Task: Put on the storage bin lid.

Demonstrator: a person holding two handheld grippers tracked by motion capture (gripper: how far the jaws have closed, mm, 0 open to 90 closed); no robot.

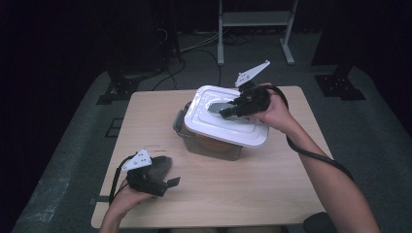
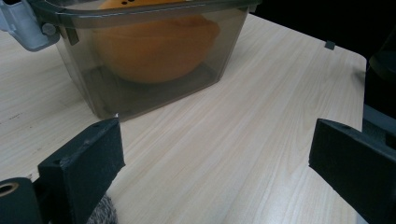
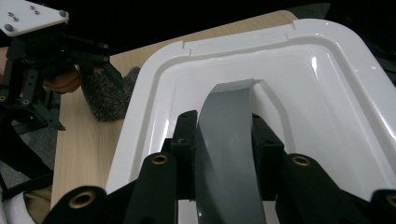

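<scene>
The right gripper (image 1: 228, 110) pinches its fingers on the grey arched plastic handle (image 3: 229, 135) of the white rectangular lid (image 1: 228, 127), which sits on the smoky translucent box (image 2: 154, 100) at mid-frame. The left gripper (image 1: 167, 183), fingers spread on nothing, rests lower left over bare wooden bench (image 1: 252, 194).

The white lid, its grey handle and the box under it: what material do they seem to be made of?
The white lid looks like glossy moulded plastic, with bright highlights and stepped ridges. Its grey handle, gripped by the right gripper, seems a matte, perhaps softer plastic strap. The box appears to be smoky see-through plastic: something orange shows through its wall.
</scene>
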